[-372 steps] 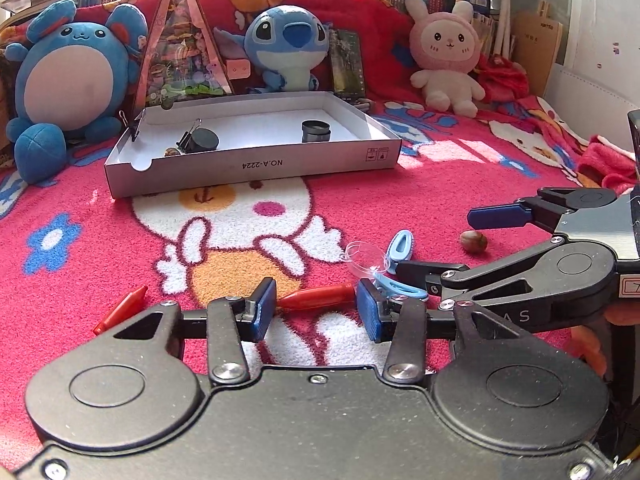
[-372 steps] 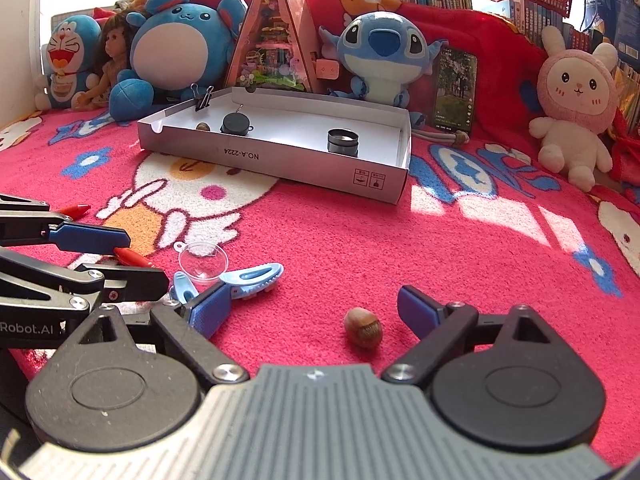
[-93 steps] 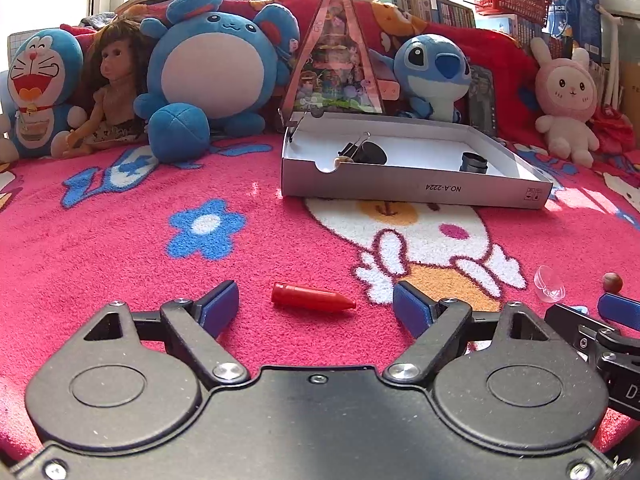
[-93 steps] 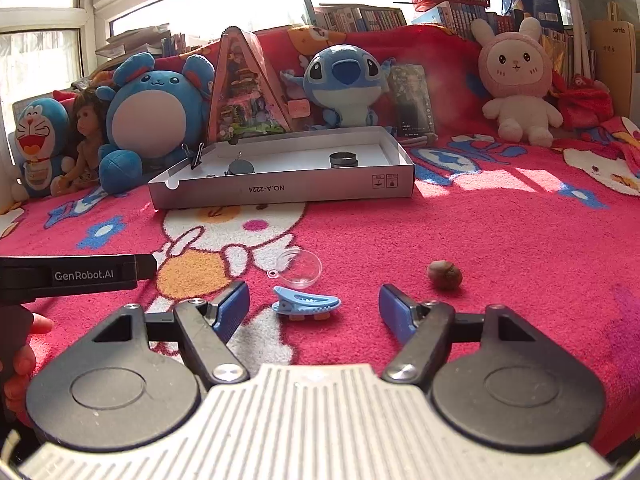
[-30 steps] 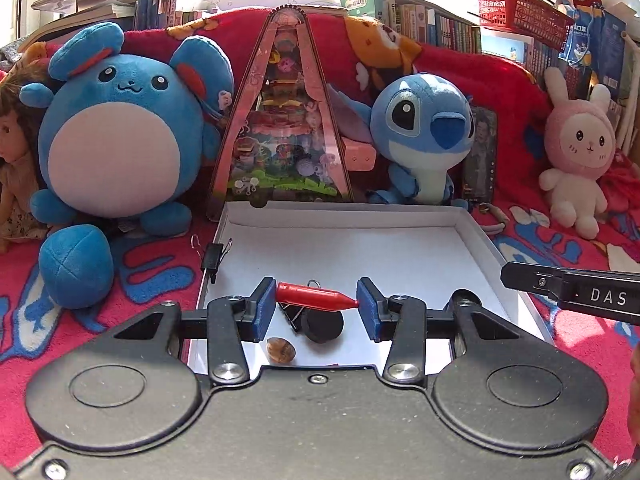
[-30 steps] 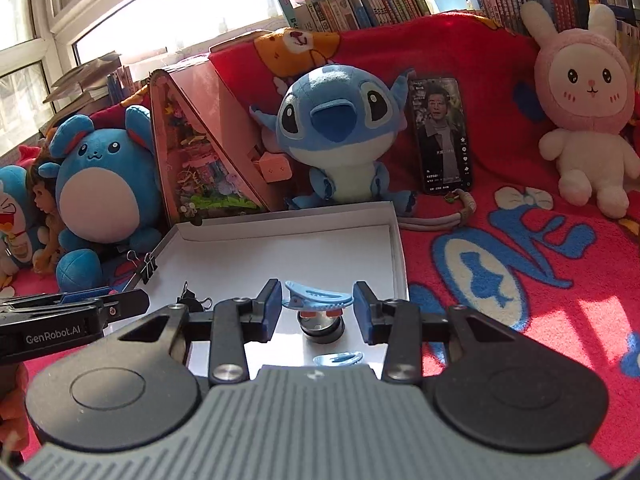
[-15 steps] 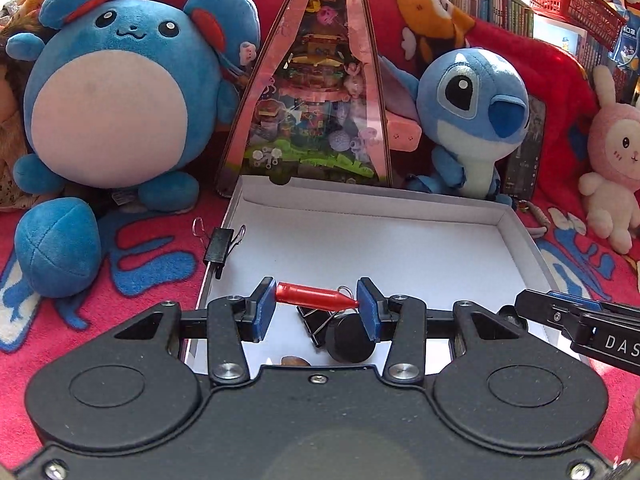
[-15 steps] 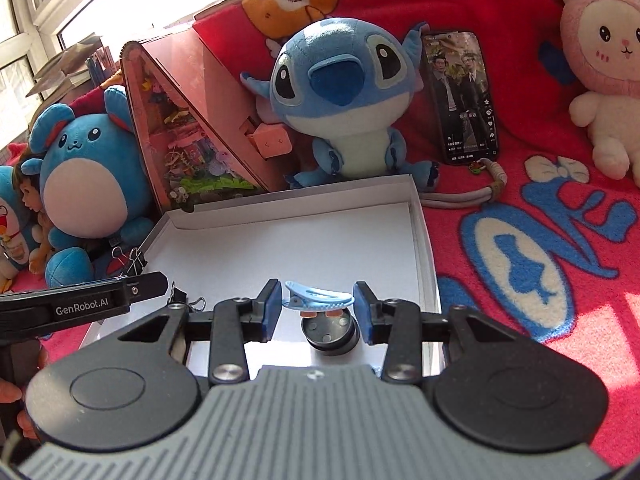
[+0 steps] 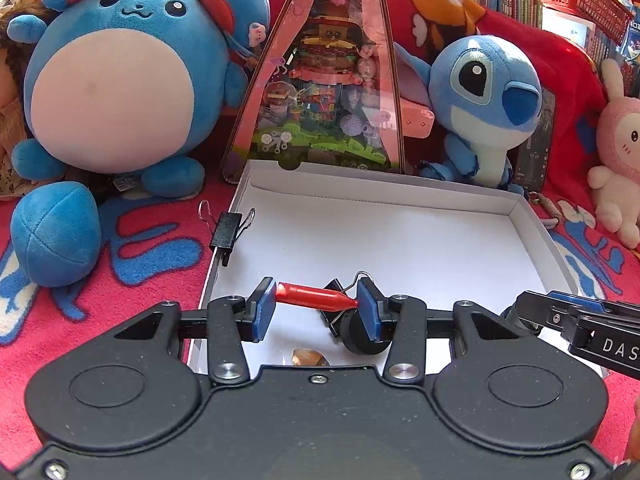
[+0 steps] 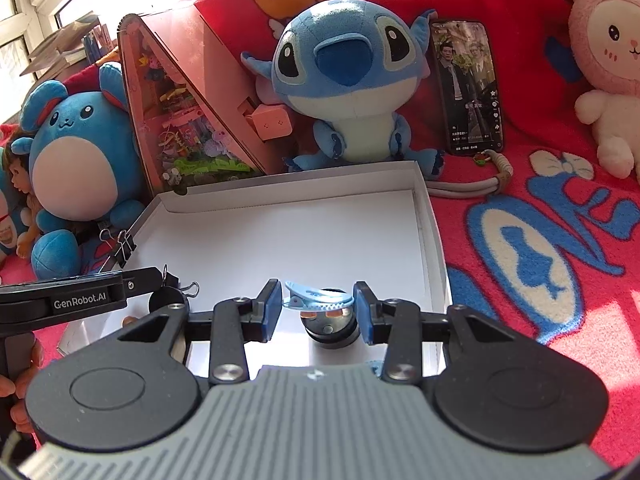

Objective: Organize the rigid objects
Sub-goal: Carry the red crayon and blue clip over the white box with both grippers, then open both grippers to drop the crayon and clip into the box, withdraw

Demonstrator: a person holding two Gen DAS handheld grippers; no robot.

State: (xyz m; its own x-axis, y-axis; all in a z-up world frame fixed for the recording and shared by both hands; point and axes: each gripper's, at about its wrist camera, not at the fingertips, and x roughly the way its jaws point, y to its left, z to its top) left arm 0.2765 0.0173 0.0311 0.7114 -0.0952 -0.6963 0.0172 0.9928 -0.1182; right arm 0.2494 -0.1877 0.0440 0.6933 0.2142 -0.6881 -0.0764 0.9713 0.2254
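My left gripper (image 9: 316, 302) is shut on a red pointed cap (image 9: 314, 294), held crosswise over the front left part of the white shallow box (image 9: 400, 240). Below it lie a black round lid (image 9: 362, 338), a black binder clip (image 9: 334, 288) and a brown nut (image 9: 308, 358). My right gripper (image 10: 316, 308) is shut on a light blue hair clip (image 10: 316, 298), held over the box's front right part (image 10: 300, 240), just above a black cylinder (image 10: 332, 330). Another blue piece (image 10: 374, 366) peeks out by the gripper body.
A binder clip (image 9: 226, 230) is clamped on the box's left wall. Plush toys (image 9: 116, 80), a pink triangular display case (image 9: 332, 80), a Stitch plush (image 10: 348, 80) and a phone (image 10: 468, 84) stand close behind the box. The red blanket (image 10: 560, 240) surrounds it.
Both grippers have moved forward and lower over the box, each still holding its object. The box contents now sit nearer under the fingers.
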